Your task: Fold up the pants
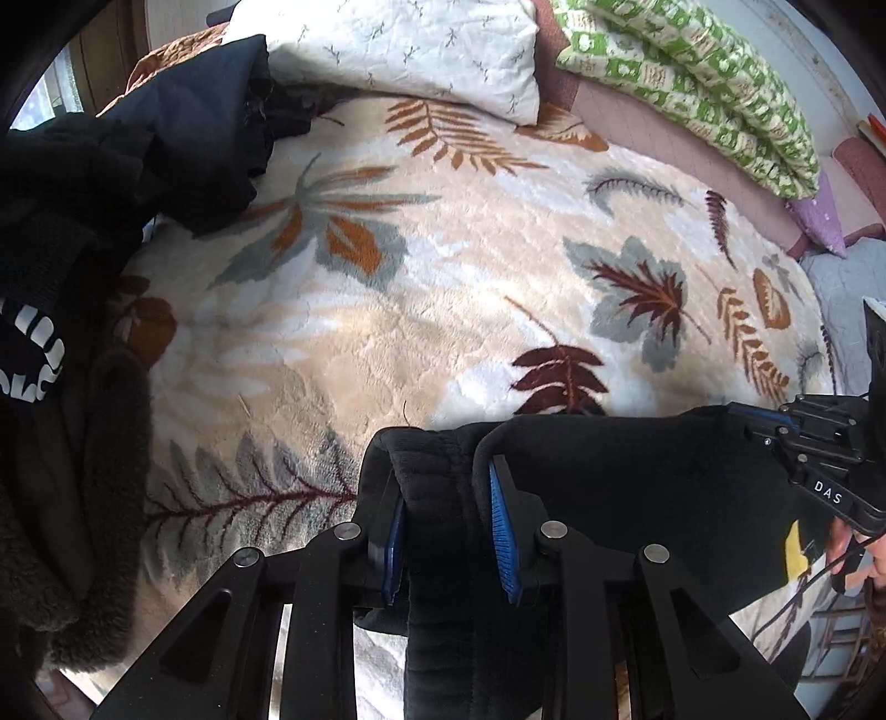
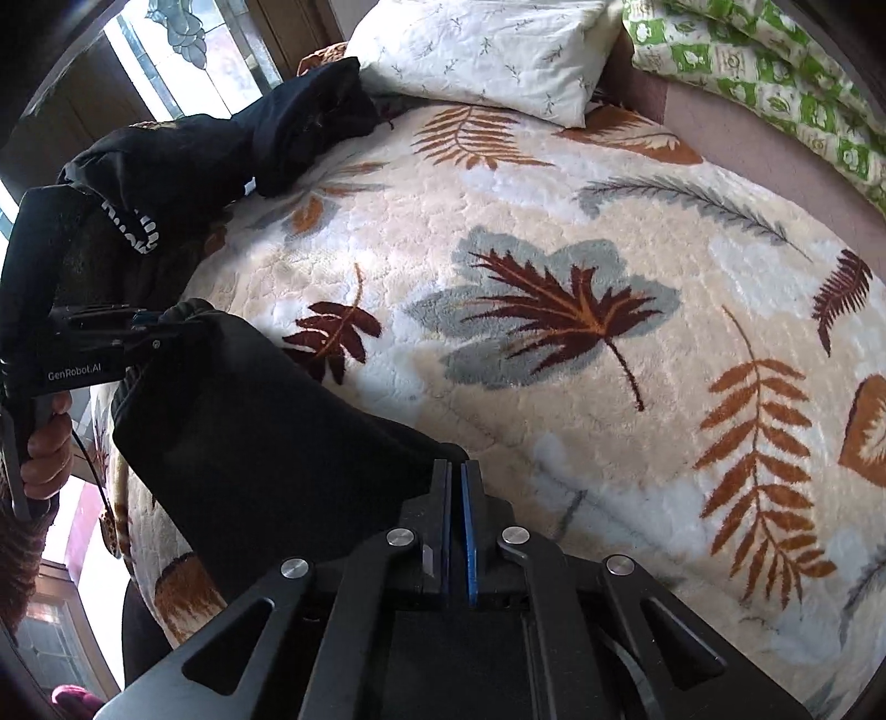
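A pair of black fleece pants (image 1: 637,487) hangs stretched between my two grippers above a leaf-patterned blanket. In the left wrist view my left gripper (image 1: 443,482) is shut on a thick bunched fold of the waistband, with blue pads on either side of the cloth. My right gripper (image 1: 758,426) holds the far end at the right edge. In the right wrist view my right gripper (image 2: 457,471) has its pads together, pinching the edge of the pants (image 2: 266,443). The cloth runs left from there to my left gripper (image 2: 149,327), which a hand (image 2: 47,454) holds.
The leaf-patterned blanket (image 1: 443,304) covers the bed. A white pillow (image 1: 398,50) and a green patterned quilt (image 1: 692,72) lie at the far side. A heap of dark clothes (image 1: 166,127) and a brown fleece garment (image 1: 83,498) sit at the left. A window (image 2: 166,55) is behind them.
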The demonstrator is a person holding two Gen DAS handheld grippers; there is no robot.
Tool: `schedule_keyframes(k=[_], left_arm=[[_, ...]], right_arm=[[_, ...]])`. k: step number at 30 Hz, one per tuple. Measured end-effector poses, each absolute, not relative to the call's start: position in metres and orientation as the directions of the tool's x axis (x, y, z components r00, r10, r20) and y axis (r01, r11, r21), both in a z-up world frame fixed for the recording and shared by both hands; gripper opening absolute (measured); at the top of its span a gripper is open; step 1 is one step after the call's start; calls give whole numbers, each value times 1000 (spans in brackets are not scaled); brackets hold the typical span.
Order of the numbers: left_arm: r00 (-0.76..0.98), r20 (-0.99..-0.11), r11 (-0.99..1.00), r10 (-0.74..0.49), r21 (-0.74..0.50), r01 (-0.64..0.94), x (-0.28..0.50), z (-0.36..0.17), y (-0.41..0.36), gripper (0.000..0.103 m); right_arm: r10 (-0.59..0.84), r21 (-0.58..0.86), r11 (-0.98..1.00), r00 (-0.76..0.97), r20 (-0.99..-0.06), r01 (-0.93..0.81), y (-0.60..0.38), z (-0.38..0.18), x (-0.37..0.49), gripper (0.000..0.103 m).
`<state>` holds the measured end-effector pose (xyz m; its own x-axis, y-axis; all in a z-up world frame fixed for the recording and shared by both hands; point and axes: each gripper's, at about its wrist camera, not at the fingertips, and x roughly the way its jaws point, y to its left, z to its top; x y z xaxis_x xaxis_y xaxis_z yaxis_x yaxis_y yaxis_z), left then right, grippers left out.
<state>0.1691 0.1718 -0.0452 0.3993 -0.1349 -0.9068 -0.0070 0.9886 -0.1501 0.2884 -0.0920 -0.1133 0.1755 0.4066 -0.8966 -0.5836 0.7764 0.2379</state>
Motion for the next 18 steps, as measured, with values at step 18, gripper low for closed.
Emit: schedule_keyframes(k=[18], left_arm=[[457, -889, 988, -18, -86, -129, 111, 0, 172, 63]], right_arm=[[565, 470, 818, 318, -761, -331, -236, -51, 230, 29]])
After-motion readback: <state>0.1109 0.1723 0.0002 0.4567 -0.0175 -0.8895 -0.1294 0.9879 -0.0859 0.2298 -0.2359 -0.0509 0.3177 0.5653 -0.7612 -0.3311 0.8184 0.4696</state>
